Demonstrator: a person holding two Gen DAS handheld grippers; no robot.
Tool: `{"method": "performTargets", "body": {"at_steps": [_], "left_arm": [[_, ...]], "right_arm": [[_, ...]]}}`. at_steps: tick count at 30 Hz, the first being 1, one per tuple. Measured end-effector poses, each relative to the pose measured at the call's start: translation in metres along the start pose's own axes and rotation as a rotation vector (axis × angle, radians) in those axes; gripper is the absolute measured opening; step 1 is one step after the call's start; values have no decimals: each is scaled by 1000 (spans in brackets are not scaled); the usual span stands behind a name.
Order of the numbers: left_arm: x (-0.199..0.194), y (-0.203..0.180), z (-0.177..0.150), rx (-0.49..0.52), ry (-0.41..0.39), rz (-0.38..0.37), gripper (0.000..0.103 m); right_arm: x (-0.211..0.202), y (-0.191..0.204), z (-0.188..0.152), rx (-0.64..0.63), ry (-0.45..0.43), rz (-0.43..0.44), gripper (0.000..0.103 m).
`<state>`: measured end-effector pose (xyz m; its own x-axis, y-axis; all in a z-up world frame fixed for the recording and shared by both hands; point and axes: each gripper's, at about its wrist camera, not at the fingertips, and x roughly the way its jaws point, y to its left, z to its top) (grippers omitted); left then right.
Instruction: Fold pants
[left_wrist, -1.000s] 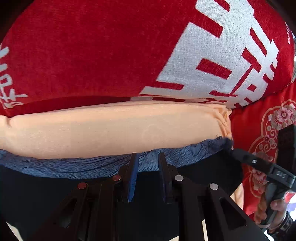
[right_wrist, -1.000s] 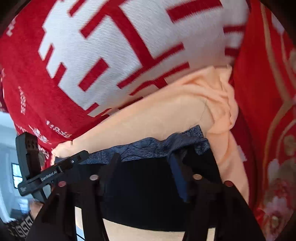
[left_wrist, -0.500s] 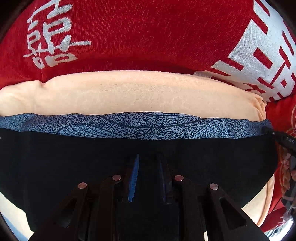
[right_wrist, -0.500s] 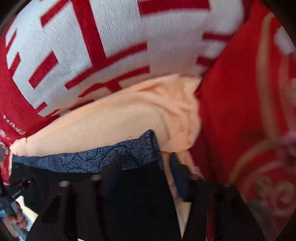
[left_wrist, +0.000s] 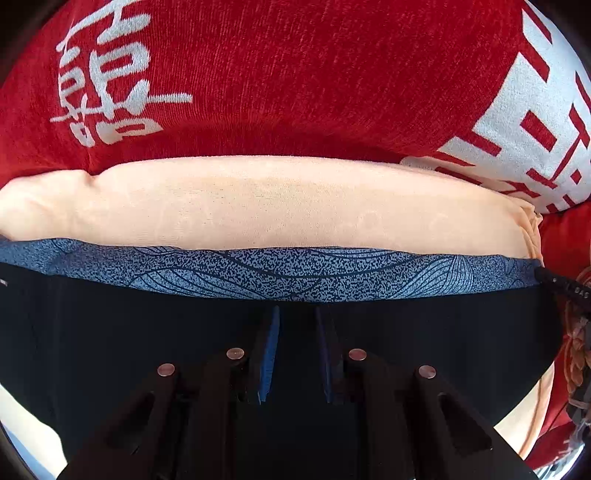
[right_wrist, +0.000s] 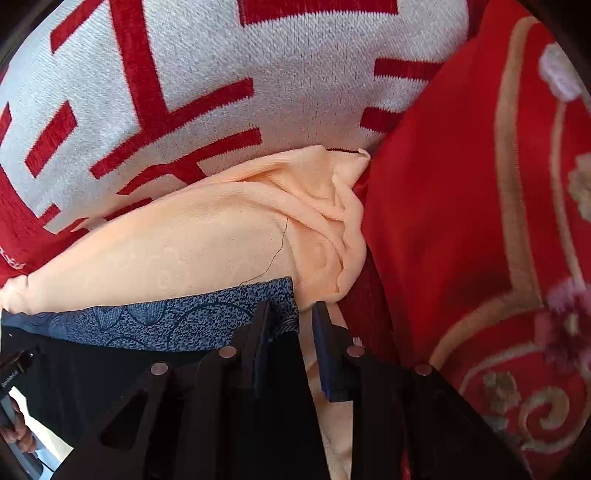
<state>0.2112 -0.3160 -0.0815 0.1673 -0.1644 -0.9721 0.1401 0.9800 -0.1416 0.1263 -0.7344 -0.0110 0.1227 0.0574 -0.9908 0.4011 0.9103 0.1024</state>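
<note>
1. A red blanket (left_wrist: 295, 74) with large white characters fills the top of both views and lies under everything else.
2. A red cushion (right_wrist: 461, 221) with gold lines and flowers sits at the right of the right wrist view, against the blanket's edge.
3. A peach cloth (left_wrist: 277, 203) lies in a long padded band across the blanket; its right end bunches into folds beside the cushion.
4. The pants (left_wrist: 110, 332) are black with a blue patterned waistband (left_wrist: 295, 273). They lie flat on the peach cloth, the waistband running straight across just in front of both tools, the black cloth spreading toward the cameras.
5. The left gripper (left_wrist: 295, 321) points steeply down at the pants just behind the waistband. Its fingers are drawn close together with black cloth between them, pinching the pants.
6. The right gripper (right_wrist: 290, 314) points down at the right corner of the waistband. Its jaws are opening; the left finger (right_wrist: 262, 325) lies over the corner, the other over peach cloth, and the pads no longer press on the pants.
7. A hand (right_wrist: 20, 435) shows at the lower left edge of the right wrist view, wrapped around the other tool's handle.
</note>
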Motion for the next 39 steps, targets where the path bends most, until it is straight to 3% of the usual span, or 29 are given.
{"method": "performTargets", "body": {"at_steps": [2, 5, 8, 12, 18, 21, 25, 26, 28, 30, 36, 39], "left_arm": [[-8, 2, -2, -3, 12, 12, 22], [-28, 15, -11, -25, 17, 6, 22], [-54, 39, -21, -47, 6, 15, 22], [-79, 81, -25, -61, 2, 43, 22], [-74, 129, -10, -23, 3, 77, 22], [-63, 149, -3, -25, 37, 74, 22], [-61, 160, -5, 20, 46, 61, 22], [-61, 164, -6, 32, 54, 70, 22], [-62, 170, -6, 31, 64, 57, 22], [-64, 175, -3, 44, 61, 40, 22], [-54, 176, 21, 63, 54, 7, 22], [-30, 165, 30, 65, 74, -19, 22]], "right_arm": [[-13, 1, -9, 10, 3, 37, 52], [-35, 11, -28, -2, -6, 72, 57], [-54, 29, -50, -21, -21, 127, 57], [-75, 57, -58, -69, -69, 139, 58], [-68, 130, -59, -191, -52, 205, 59], [-63, 138, -62, -183, -112, 118, 59], [-47, 95, -55, -53, -88, -198, 59], [-48, 77, -52, 10, -74, -223, 59], [-60, 52, -53, 140, -67, -107, 59], [-66, 62, -53, 114, -48, -35, 59], [-32, 191, -38, -152, 27, 226, 58], [7, 259, -32, -246, 81, 287, 48]]}}
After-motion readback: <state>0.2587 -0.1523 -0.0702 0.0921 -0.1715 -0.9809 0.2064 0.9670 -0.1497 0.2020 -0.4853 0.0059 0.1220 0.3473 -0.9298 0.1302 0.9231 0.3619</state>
